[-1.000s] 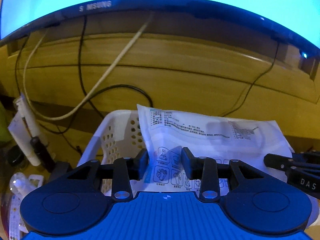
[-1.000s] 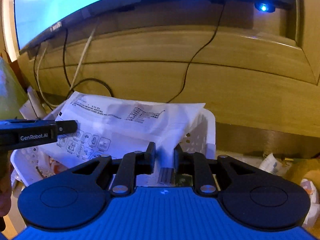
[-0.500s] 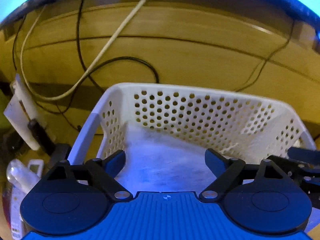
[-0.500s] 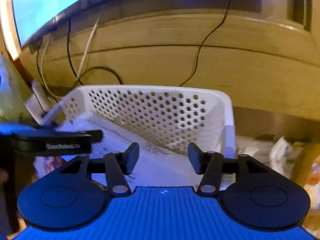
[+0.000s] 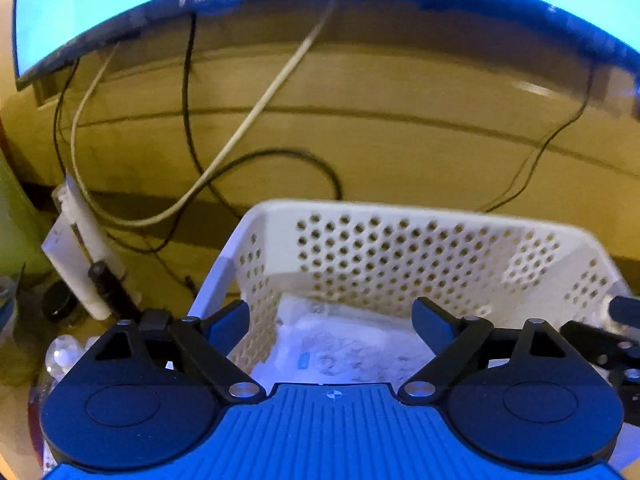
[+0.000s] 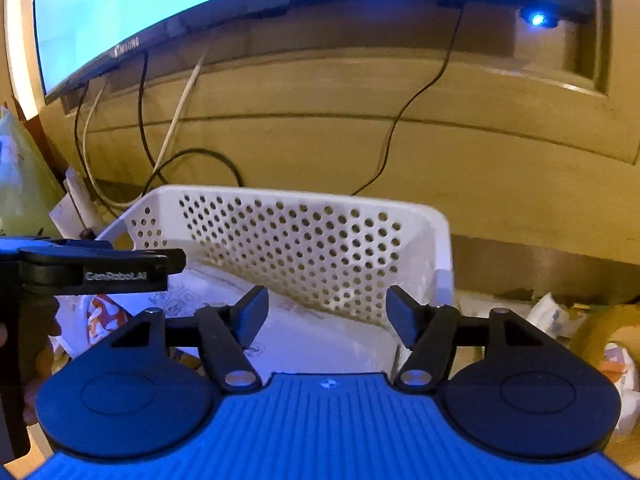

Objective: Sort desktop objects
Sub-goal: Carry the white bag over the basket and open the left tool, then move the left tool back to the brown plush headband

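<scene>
White Perforated Basket Loaded, Both Jaws Spread Wide

White plastic, punched with round holes: the basket [image 5: 400,240] filling the centre of both views. Inside, flat on the floor of it, a white printed packet [image 5: 340,344], pictograms faintly legible, lower centre of the left wrist view. Same packet [image 6: 312,332] lying against the far wall in the right wrist view, beside a scrap of orange-patterned wrapper [image 6: 100,312] at lower left.

Left hand-held gripper [image 5: 332,320] wide open above the basket, nothing between the fingers. Right hand-held gripper [image 6: 328,312] equally wide, equally empty, hovering over the near right corner. Left tool also visible side-on at the left edge of the right view.

Step in hand, by judgement: release of the packet into the basket, seemingly complete. Next move likely a withdrawal up and clear of the rim, then a reach for another loose item; candidates among the crumpled wrappers [image 6: 556,316] at lower right, outside the basket. Open jaws needed throughout, plus care not to snag the rim or the cables.

Table surface mostly hidden, cluttered at lower left with a white tube [image 5: 80,248] and small dark pieces, hard to identify. Behind, a yellow wooden panel [image 5: 400,120] draped with black and cream cables [image 5: 240,136]. Across the top, a lit cyan monitor [image 6: 160,8], brand lettering partly blurred.
</scene>
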Motion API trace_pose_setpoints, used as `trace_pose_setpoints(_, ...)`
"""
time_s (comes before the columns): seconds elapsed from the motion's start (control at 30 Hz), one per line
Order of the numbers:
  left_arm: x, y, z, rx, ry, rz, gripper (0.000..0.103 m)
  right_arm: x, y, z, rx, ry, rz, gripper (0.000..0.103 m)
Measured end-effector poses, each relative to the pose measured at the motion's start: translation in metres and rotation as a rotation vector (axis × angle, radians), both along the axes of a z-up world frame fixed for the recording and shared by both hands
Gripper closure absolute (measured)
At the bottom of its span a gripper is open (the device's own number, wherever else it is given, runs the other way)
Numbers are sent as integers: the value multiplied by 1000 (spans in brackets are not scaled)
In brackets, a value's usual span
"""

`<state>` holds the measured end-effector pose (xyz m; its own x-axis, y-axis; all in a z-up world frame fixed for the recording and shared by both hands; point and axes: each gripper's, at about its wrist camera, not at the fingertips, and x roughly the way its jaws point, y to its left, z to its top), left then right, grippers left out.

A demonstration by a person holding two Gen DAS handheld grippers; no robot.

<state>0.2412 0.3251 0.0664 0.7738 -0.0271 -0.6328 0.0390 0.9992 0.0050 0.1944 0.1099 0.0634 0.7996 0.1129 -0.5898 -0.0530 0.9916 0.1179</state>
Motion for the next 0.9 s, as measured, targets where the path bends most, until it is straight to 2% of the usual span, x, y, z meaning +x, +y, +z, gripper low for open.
trace_pose_setpoints(0.17, -15, -24, 15, -5, -60, -49, 5, -15, -11, 5, 9, -46, -14, 26)
trace_pose_setpoints(0.37, -35, -62, 23, 10, -102, -81, 5, -41, -38, 11, 8, -87, -9, 26)
trace_pose_setpoints(0.57, -49, -98, 17, 0, -66, -89, 4, -66, -73, 16, 6, -95, -37, 24)
trace_pose_setpoints(0.9, -57, -151, 15, -10, -61, -154, 4, -97, -127, 7, 19, -70, -124, 24)
